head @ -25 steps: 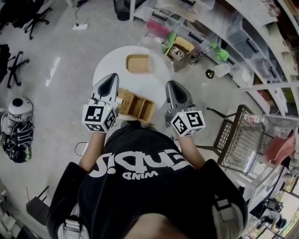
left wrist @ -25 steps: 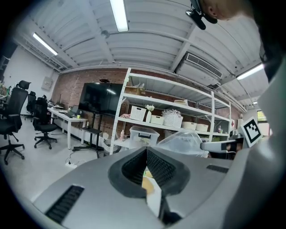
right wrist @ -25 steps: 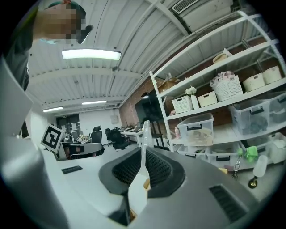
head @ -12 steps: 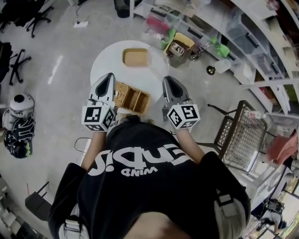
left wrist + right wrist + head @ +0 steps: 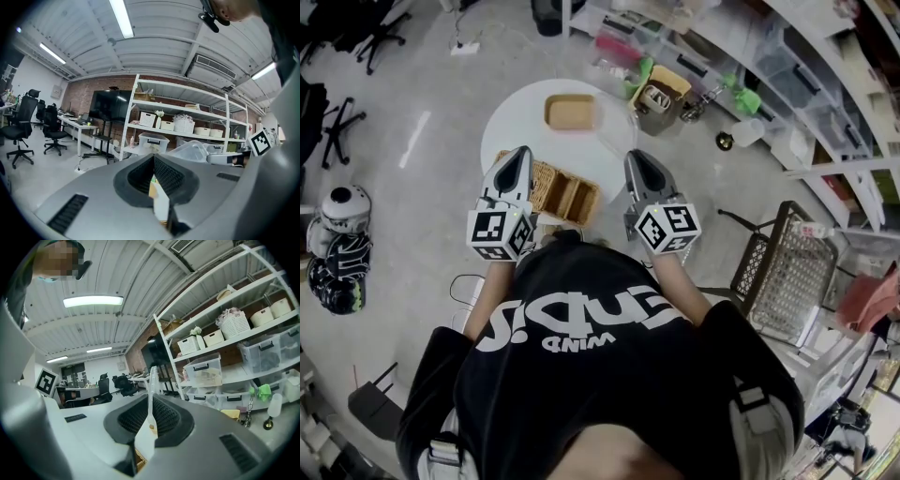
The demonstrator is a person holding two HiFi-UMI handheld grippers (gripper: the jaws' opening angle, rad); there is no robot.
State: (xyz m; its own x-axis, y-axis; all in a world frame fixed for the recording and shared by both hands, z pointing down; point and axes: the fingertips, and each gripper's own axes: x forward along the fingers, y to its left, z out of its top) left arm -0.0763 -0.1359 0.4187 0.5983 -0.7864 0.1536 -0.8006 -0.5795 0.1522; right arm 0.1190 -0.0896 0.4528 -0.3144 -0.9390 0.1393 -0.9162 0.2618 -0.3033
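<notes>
Both grippers are held level over the near edge of a round white table (image 5: 508, 131), pointing away from me. My left gripper (image 5: 521, 154) is shut on a small flat white piece (image 5: 160, 202) with a yellowish top edge. It hovers over the left end of a wicker basket (image 5: 563, 195) with compartments. My right gripper (image 5: 635, 157) is shut on a thin white plastic utensil (image 5: 151, 394) whose handle sticks out past the jaws. It is just right of the basket. A shallow wooden tray (image 5: 571, 112) lies at the table's far side.
A clear plastic item (image 5: 617, 134) rests on the table beyond the right gripper. White shelving with clear bins (image 5: 787, 75) runs along the right. A box of small things (image 5: 659, 94) sits on the floor past the table. A wire rack (image 5: 778, 281) stands right, office chairs (image 5: 333, 131) left.
Both grippers have drifted slightly forward over the table and stay side by side. Each still pinches the same item.
</notes>
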